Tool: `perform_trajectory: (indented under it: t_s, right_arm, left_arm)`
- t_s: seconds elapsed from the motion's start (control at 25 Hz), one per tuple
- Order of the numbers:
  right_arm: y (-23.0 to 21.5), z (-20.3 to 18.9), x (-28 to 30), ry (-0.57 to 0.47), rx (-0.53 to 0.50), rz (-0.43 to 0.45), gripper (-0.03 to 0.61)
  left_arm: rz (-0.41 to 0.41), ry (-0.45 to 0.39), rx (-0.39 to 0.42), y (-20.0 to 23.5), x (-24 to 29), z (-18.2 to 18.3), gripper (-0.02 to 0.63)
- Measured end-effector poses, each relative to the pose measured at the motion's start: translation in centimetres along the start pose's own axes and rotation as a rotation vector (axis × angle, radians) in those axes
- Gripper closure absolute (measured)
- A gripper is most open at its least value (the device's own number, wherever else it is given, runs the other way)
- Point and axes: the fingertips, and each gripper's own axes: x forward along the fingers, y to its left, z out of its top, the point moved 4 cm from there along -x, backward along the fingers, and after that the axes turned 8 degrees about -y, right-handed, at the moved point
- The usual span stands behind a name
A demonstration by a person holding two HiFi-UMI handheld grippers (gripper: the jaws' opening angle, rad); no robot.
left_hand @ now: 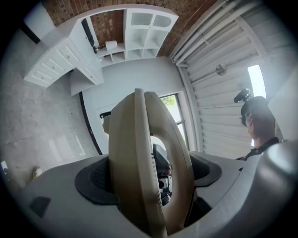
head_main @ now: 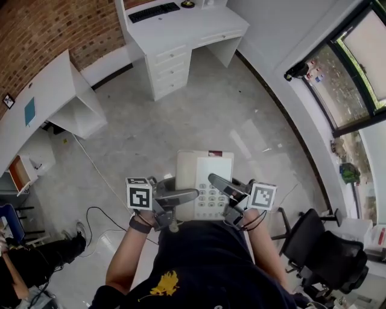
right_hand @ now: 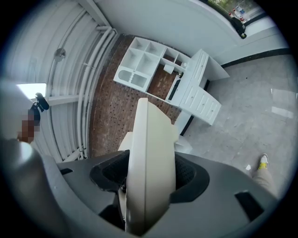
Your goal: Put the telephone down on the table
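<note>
Both pairs of jaws are clamped on the telephone (head_main: 204, 169): the left gripper (left_hand: 149, 183) stands wide and pinches the base together with the handset (left_hand: 179, 158) along the left edge, and the right gripper (right_hand: 149, 179) pinches the thinner right edge. You hold it in the air in front of your body, above the floor (head_main: 199, 108) and well apart from any table. Make both grips equally firm and carry the telephone level, so that the handset does not slide from its cradle. Lower it flat on a bare part of the white desk (head_main: 199, 27), beside the keyboard (head_main: 154, 12), and open the jaws only when it rests there. Your grippers and torso hide the near edge of the telephone, no cord shows, and how deep the pads reach is hard to tell.
</note>
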Motion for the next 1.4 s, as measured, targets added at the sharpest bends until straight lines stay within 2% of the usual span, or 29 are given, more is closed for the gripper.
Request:
perform_trajectory:
  t_s: [0.2,0.44,0.72,1.04,1.2,1.4]
  right_arm:
    - [-1.3,3.3,-0.3,-0.018,-0.001,0.002,0.333]
    - [-3.8,8.6,0.7,-0.039,0.064,0.019,0.344]
    - [-6.9,18.3,2.6,-0.064,0.076,0.059,0.342]
    - [-10.1,28.1,3.1,-0.101,0.084,0.113,0.342]
    - [-11.8,31.4,3.6,-0.103,0.107,0.128,0.339]
    - [-13.9,33.7,5.6,-0.077,0.133,0.091,0.339]
  left_arm:
    - [0.007,0.050,-0.003,1.2,3.2,1.4,0.149]
    - [0.036,0.052,-0.009,3.0,7.5,5.2,0.150]
    - [0.079,0.083,0.034,5.5,15.2,12.0,0.150]
    - [0.109,0.122,0.067,8.1,23.7,17.6,0.149]
    - [0.126,0.125,0.071,9.7,26.7,19.3,0.149]
    - [0.150,0.116,0.052,11.9,28.0,21.9,0.149]
